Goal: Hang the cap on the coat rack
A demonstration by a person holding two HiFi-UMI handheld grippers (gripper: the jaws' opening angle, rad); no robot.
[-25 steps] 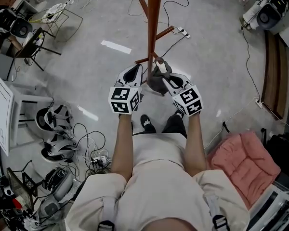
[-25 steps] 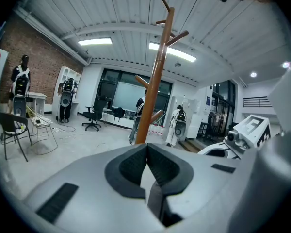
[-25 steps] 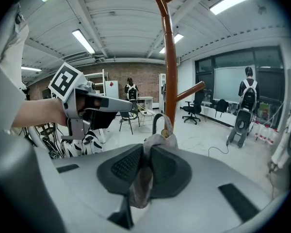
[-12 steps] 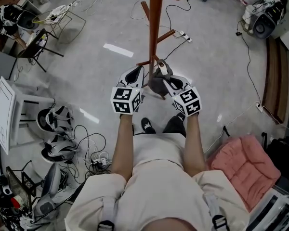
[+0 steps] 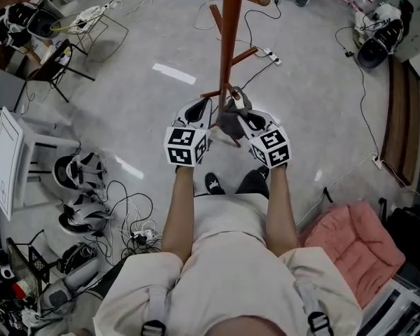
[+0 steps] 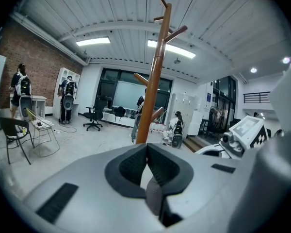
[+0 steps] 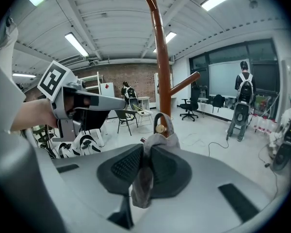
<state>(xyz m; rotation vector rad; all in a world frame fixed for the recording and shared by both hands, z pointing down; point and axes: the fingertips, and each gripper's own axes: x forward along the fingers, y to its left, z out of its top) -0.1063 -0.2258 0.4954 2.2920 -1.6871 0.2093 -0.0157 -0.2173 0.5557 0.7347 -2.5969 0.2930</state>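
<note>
We find the right gripper's [image 7: 144, 152] jaws clenched on the grey cap [image 7: 160, 141]. A fold of its cloth is pinched between the pads and hangs down behind them. The rest bunches up just beyond the tips, where a strap loop with a brass buckle stands upright. The left gripper's [image 6: 146, 147] jaws are pressed together at the tips, and we make out nothing gripped in them.

From the head view, we see both bare forearms reaching straight forward from the body, nearly parallel and close together. The left gripper [image 5: 199, 107] and right gripper [image 5: 241, 113] are level with each other, tips angled slightly inward. The cap [image 5: 229, 121] sits between them, at the right jaws and just beside the left ones.

The wooden coat rack [image 5: 228, 40] stands directly ahead of both pairs of jaws. Its pole [image 7: 162, 76] rises close behind the cap's strap, with a peg slanting up to the right of the jaws. We cannot tell whether the cap touches the rack.
</note>
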